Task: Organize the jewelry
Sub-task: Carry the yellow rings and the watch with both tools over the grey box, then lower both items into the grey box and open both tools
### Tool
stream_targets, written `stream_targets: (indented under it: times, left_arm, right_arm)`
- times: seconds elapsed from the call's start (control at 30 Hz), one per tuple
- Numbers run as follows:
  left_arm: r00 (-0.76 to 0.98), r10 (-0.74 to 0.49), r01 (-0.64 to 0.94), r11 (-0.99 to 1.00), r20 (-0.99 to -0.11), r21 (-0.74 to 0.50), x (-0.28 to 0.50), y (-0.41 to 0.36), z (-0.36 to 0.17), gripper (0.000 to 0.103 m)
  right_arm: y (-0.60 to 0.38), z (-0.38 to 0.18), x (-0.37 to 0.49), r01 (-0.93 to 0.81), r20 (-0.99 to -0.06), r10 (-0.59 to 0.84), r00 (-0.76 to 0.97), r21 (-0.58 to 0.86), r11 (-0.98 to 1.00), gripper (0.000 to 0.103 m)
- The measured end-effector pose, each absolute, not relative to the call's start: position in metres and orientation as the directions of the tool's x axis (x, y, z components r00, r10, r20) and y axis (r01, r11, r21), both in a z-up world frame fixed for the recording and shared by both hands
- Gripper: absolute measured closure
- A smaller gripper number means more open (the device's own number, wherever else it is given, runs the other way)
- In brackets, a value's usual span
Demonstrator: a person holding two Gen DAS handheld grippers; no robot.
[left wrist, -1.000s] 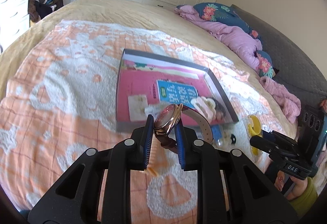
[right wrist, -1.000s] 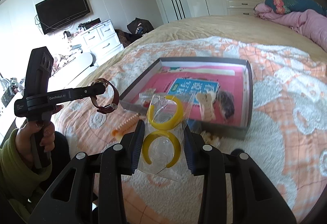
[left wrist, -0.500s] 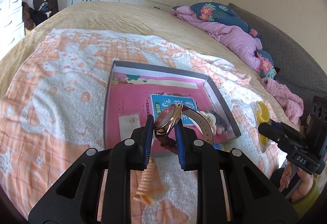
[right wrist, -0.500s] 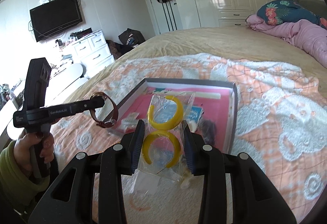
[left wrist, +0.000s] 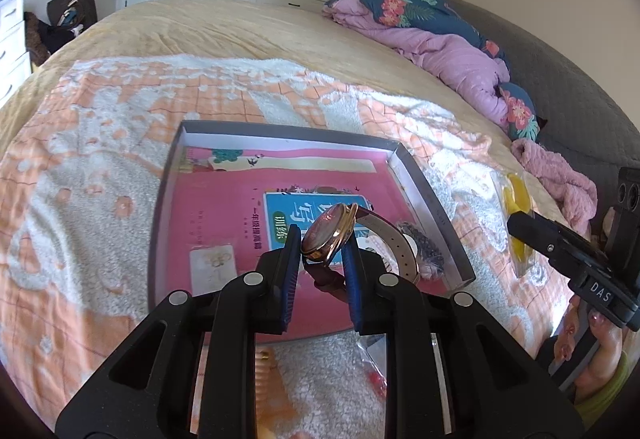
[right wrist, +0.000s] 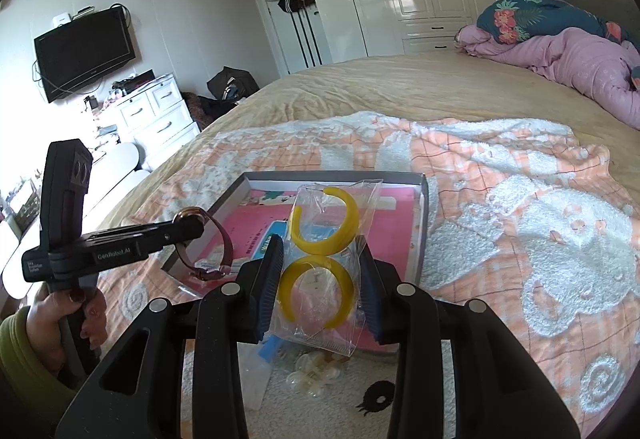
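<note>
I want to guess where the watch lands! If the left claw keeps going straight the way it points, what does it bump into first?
Probably the pink book lying inside the grey box. The left claw, shut on the watch, aims down into it. Depth is hard to judge here.

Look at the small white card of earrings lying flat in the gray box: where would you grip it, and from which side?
Probably by its near short edge, coming from the open near side at a low angle. The white card lies flat on the pink book inside the gray box, so straight-down jaws find no thickness. The box wall hems its left, and the watch hangs to its right.
</note>
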State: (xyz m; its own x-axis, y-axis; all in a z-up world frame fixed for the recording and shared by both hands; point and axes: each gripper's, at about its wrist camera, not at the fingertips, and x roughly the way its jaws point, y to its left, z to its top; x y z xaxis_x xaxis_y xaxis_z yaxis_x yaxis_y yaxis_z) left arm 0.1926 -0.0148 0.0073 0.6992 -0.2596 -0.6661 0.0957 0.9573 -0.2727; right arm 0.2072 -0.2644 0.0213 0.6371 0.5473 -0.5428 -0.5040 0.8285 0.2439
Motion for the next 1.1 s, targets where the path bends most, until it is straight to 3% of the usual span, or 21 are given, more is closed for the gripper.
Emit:
stream_targets:
  times: [1.1]
  left_arm:
    - [0.606, -0.252, 0.126, 0.967, -0.754, -0.222, 0.215, -0.032, -0.043, 0.09]
  right_arm:
    - [-0.264, -0.029, 0.264, -0.435, -0.638, 0.499, 0.586, 0.272, 0.858, 0.068]
